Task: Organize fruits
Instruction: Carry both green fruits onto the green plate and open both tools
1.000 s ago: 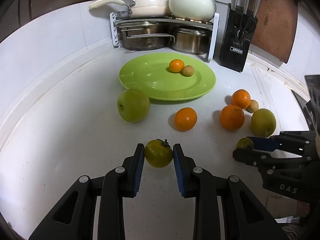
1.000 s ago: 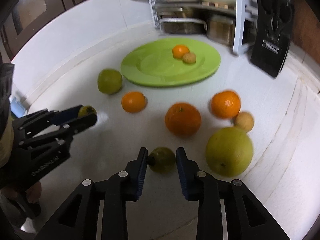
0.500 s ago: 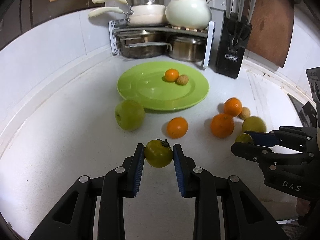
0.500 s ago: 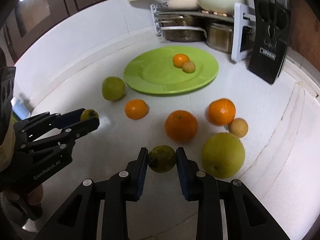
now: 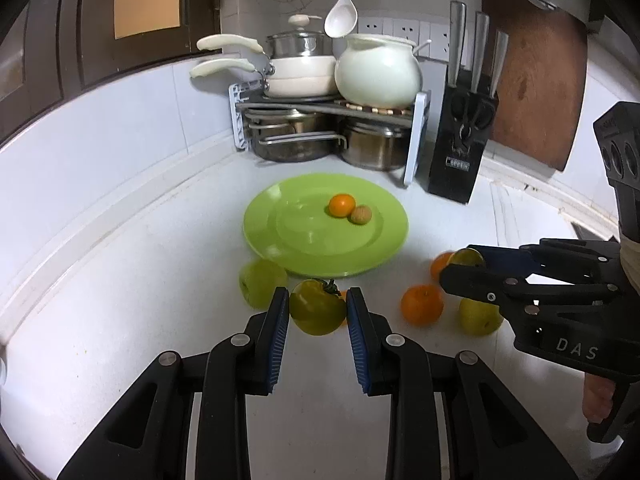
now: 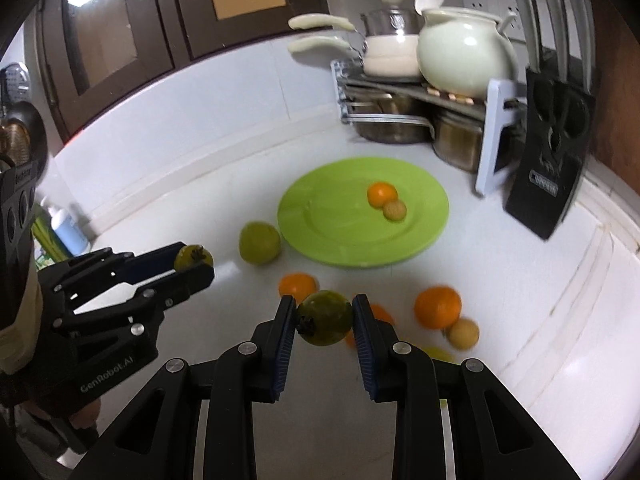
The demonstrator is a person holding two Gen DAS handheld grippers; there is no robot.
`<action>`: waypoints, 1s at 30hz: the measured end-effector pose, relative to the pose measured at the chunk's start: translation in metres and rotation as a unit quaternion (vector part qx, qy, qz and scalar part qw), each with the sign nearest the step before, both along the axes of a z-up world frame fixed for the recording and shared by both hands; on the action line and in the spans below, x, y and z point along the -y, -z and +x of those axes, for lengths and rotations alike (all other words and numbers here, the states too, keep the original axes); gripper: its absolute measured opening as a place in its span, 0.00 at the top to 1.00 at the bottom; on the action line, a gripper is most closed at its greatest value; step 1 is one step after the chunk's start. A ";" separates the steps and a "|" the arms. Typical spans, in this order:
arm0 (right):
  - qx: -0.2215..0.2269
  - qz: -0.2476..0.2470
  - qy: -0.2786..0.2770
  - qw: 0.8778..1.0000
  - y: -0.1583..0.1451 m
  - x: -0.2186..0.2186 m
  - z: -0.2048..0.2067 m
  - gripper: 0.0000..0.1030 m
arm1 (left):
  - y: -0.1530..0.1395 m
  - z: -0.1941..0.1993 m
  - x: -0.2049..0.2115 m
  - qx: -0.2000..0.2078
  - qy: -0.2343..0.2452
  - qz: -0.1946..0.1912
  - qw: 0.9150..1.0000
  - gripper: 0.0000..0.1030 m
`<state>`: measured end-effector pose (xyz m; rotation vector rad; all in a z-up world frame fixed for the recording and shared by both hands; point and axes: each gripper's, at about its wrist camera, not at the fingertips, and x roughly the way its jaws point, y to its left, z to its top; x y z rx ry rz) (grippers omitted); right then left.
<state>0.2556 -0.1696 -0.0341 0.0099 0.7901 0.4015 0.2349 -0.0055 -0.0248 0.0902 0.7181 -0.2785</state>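
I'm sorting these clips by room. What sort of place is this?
Most likely a home kitchen, at a corner of a white countertop. A rack of pots and pans, a knife block and a wooden cutting board against the wall show it.

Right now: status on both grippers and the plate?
Left hand-held gripper shut on green tomato. Right hand-held gripper shut on second green tomato. Green plate holds a small orange and a brown fruit; path clear.
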 end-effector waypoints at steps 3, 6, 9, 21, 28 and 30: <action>0.012 -0.002 -0.005 1.000 -0.009 0.001 0.010 0.71 | -0.008 0.007 0.001 0.009 0.000 -0.003 1.000 0.72; 0.026 -0.010 -0.009 1.000 -0.017 0.003 0.019 0.71 | -0.017 0.015 0.002 0.022 0.001 0.000 1.000 0.72; 0.038 -0.017 -0.013 0.999 -0.026 0.003 0.035 0.71 | -0.026 0.028 0.004 0.031 0.005 0.003 1.000 0.72; 0.045 -0.027 -0.016 0.998 -0.042 0.001 0.111 0.71 | -0.040 0.102 0.015 0.026 0.025 0.002 0.999 0.71; 0.014 -0.034 -0.017 0.999 -0.026 0.001 0.156 0.71 | -0.029 0.146 0.021 -0.002 0.032 0.006 0.999 0.72; 0.007 -0.036 -0.020 0.999 -0.021 0.001 0.166 0.71 | -0.023 0.160 0.023 -0.017 0.034 0.009 0.999 0.72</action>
